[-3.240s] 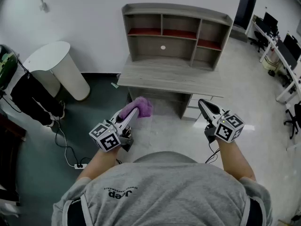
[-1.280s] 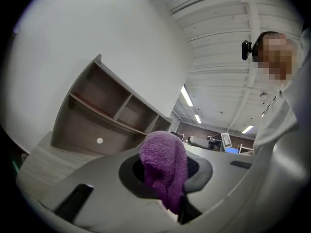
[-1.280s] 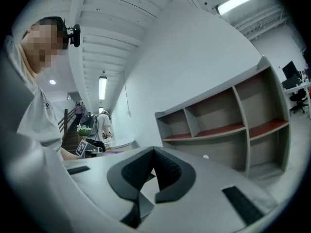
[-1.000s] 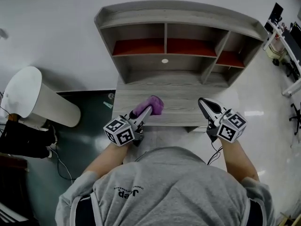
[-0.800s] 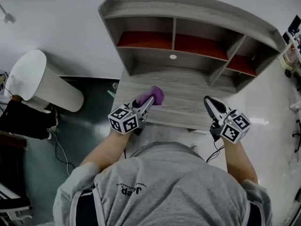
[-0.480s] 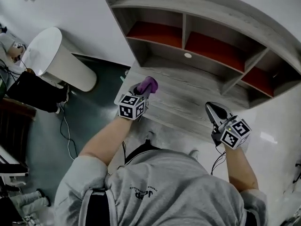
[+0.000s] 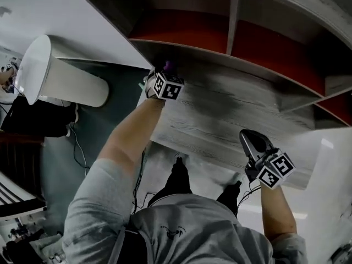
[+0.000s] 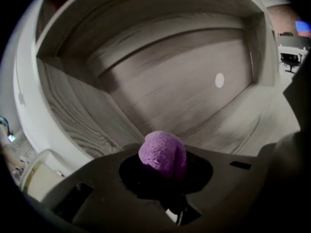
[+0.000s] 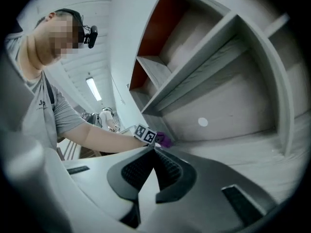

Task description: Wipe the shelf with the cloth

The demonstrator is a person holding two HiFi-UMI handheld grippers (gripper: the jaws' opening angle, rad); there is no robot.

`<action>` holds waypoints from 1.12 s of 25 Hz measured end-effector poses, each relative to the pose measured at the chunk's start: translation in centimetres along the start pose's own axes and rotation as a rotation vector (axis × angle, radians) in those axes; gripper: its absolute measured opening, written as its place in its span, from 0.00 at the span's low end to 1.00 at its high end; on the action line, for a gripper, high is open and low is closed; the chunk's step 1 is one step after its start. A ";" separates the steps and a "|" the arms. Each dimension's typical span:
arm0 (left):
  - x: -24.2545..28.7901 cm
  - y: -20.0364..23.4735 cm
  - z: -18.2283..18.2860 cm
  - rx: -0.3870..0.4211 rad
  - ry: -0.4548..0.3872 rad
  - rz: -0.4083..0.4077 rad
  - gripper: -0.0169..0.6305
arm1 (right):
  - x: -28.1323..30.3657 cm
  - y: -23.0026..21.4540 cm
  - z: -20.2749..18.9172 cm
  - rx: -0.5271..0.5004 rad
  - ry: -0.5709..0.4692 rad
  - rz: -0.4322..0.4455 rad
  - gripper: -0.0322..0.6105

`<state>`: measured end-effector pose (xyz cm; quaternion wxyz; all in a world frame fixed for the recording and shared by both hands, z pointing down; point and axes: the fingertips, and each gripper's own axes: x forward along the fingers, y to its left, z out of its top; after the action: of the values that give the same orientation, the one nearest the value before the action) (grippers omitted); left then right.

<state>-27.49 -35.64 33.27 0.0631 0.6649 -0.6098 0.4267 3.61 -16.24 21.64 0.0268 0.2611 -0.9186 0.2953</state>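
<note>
The grey wooden shelf [image 7: 231, 48] stands on a desk [image 7: 220, 117]; its upper compartments have red backs. My left gripper [image 7: 166, 71] reaches into the lower compartment at its left end and is shut on a purple cloth [image 7: 168, 66]. In the left gripper view the bunched cloth [image 8: 163, 152] sticks out between the jaws, facing the compartment's back wall [image 8: 184, 86]. My right gripper [image 7: 250, 140] hovers by the desk's front edge, shut with nothing in it. The right gripper view shows its pads [image 9: 167, 166] meeting, with the left gripper's cube [image 9: 147, 136] and the cloth [image 9: 164, 140] beyond.
A white round cap [image 8: 219, 80] sits in the back wall. A white round-topped stand [image 7: 55, 76] stands left of the desk on the dark green floor [image 7: 110, 136]. A black bag [image 7: 33, 120] and cables [image 7: 74, 142] lie further left.
My left gripper has carried the cloth forward from the desk's front part into the lower left compartment. The head camera has come much closer. The right gripper has stayed near the front edge.
</note>
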 end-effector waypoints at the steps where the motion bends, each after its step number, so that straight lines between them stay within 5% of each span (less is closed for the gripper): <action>1: 1.5 0.1 0.1 0.025 0.025 0.018 0.13 | 0.3 -0.5 -0.6 0.016 -0.003 0.009 0.07; 4: 5.2 -0.3 0.5 0.071 0.087 0.049 0.14 | 0.5 -1.7 -1.7 0.046 -0.023 0.034 0.07; 10: 10.6 0.8 -2.5 0.039 0.280 0.161 0.14 | -1.2 -4.3 -1.6 0.053 -0.080 0.039 0.07; 15: 12.9 1.0 -3.3 0.068 0.302 0.194 0.14 | -2.8 -6.9 0.1 0.026 -0.127 0.025 0.07; 21: 13.8 0.0 -2.3 -0.042 0.281 0.077 0.14 | -4.6 -7.7 0.8 0.012 -0.150 0.012 0.07; 28: 12.7 -6.6 1.2 -0.084 0.209 -0.078 0.14 | -7.6 -8.7 1.1 0.041 -0.192 -0.021 0.07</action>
<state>-22.56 -44.35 43.59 0.1707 0.6367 -0.5909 0.4651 14.54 -19.30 23.76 -0.0639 0.2983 -0.9079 0.2875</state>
